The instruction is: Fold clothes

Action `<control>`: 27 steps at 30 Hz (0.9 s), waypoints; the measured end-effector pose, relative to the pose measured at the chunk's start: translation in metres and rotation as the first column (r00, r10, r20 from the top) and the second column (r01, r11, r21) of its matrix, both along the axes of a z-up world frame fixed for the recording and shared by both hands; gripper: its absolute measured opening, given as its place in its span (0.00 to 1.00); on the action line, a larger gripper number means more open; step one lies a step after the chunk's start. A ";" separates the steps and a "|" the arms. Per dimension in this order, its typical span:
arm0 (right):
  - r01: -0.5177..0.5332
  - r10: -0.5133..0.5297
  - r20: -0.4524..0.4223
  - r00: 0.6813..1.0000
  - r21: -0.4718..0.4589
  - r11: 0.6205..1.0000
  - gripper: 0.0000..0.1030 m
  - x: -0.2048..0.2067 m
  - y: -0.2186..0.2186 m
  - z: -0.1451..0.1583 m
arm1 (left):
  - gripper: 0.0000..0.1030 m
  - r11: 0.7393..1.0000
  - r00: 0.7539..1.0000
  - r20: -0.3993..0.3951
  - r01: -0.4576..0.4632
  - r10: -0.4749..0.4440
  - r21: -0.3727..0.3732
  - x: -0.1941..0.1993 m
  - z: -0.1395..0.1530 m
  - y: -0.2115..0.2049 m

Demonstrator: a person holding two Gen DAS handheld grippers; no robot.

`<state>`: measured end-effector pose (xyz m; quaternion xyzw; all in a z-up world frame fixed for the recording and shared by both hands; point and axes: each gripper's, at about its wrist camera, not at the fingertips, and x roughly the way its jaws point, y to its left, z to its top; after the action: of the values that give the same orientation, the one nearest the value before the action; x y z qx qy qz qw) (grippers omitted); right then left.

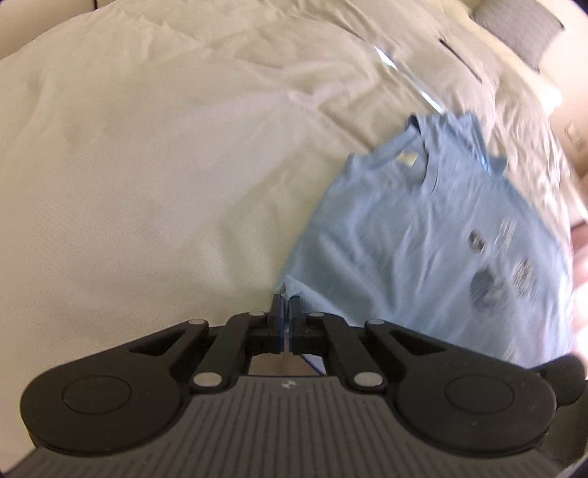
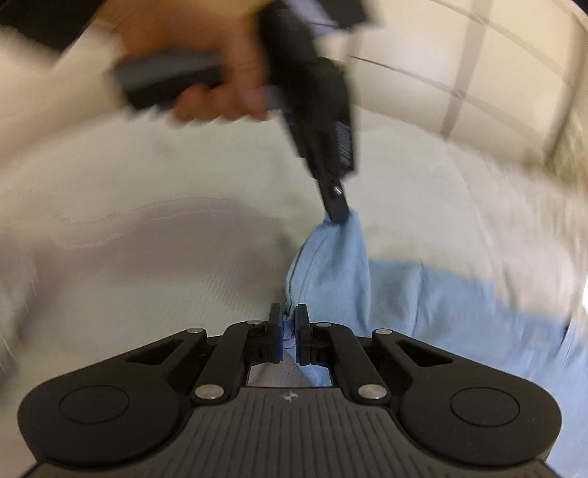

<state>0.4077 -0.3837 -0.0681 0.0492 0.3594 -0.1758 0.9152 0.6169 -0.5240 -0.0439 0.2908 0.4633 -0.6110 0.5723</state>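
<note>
the left gripper [image 1: 286,307] has its fingers pressed tight on a corner of the blue shirt [image 1: 433,228]. the right gripper [image 2: 289,316] pinches another edge of the shirt the same way. the shirt lies on the cream bed [image 1: 147,165]. further off, a hand [image 2: 220,84] holds the left gripper.

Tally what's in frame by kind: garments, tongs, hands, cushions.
Light blue T-shirt: 1
Tongs: 2, left tongs and right tongs, each shut on the shirt's edge
Hand gripping the left tongs' handle: 1
Grey cushion: 1
Total: 5, all over the cream bedspread.
</note>
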 end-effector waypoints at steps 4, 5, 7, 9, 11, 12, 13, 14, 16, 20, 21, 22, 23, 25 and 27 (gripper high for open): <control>0.167 -0.192 0.069 0.979 0.269 0.948 0.04 -0.028 -0.039 0.002 | 0.00 1.000 0.999 -0.040 -0.011 0.012 0.021 -0.018 0.004 -0.021; 0.205 -0.243 0.075 0.967 0.335 0.920 0.05 -0.036 -0.049 0.002 | 0.00 1.000 0.999 -0.042 -0.005 0.006 0.025 -0.024 0.003 -0.026; 0.275 -0.338 0.065 0.939 0.446 0.852 0.06 -0.050 -0.067 -0.003 | 0.00 1.000 0.999 -0.036 0.010 -0.009 0.026 -0.037 -0.001 -0.035; 0.324 -0.397 0.046 0.917 0.497 0.805 0.06 -0.062 -0.079 -0.011 | 0.00 0.999 0.999 -0.036 0.015 -0.014 0.028 -0.049 -0.007 -0.044; 0.347 -0.423 0.030 0.906 0.520 0.780 0.06 -0.072 -0.085 -0.017 | 0.03 1.000 0.999 -0.039 0.002 -0.001 0.024 -0.056 -0.013 -0.051; 0.358 -0.435 0.022 0.900 0.531 0.768 0.06 -0.077 -0.087 -0.020 | 0.10 1.000 0.999 -0.043 -0.012 0.013 0.019 -0.058 -0.015 -0.053; 0.369 -0.446 0.012 0.895 0.541 0.756 0.06 -0.080 -0.091 -0.024 | 0.15 0.999 0.997 -0.061 -0.038 0.039 0.006 -0.057 -0.016 -0.053; 0.380 -0.456 0.002 0.890 0.551 0.743 0.08 -0.083 -0.095 -0.027 | 0.16 0.998 0.994 -0.082 -0.067 0.066 -0.007 -0.054 -0.016 -0.053; 0.405 -0.476 -0.014 0.879 0.551 0.730 0.16 -0.089 -0.100 -0.030 | 0.17 0.993 0.989 -0.100 -0.112 0.109 -0.028 -0.050 -0.014 -0.051; 0.445 -0.503 -0.038 0.863 0.526 0.724 0.16 -0.101 -0.102 -0.031 | 0.17 0.988 0.987 -0.064 -0.149 0.148 -0.026 -0.040 -0.012 -0.040; 0.451 -0.507 -0.043 0.861 0.523 0.723 0.17 -0.103 -0.102 -0.032 | 0.17 0.989 0.988 -0.054 -0.145 0.144 -0.016 -0.040 -0.014 -0.035; 0.452 -0.508 -0.045 0.860 0.529 0.718 0.19 -0.103 -0.105 -0.033 | 0.17 0.990 0.989 -0.043 -0.139 0.139 -0.005 -0.040 -0.016 -0.031; 0.451 -0.508 -0.048 0.860 0.536 0.713 0.20 -0.104 -0.108 -0.035 | 0.17 0.992 0.991 -0.030 -0.130 0.130 0.007 -0.042 -0.020 -0.027; 0.440 -0.504 -0.049 0.862 0.567 0.696 0.33 -0.106 -0.109 -0.037 | 0.17 0.994 0.994 -0.010 -0.105 0.106 0.032 -0.048 -0.029 -0.019; 0.430 -0.500 -0.053 0.864 0.595 0.679 0.39 -0.107 -0.107 -0.038 | 0.19 0.995 0.997 0.006 -0.083 0.083 0.053 -0.055 -0.038 -0.012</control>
<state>0.3005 -0.4905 -0.1065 0.4295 0.3182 -0.2794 0.7976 0.5622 -0.5363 -0.0820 0.2874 0.4899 -0.5735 0.5903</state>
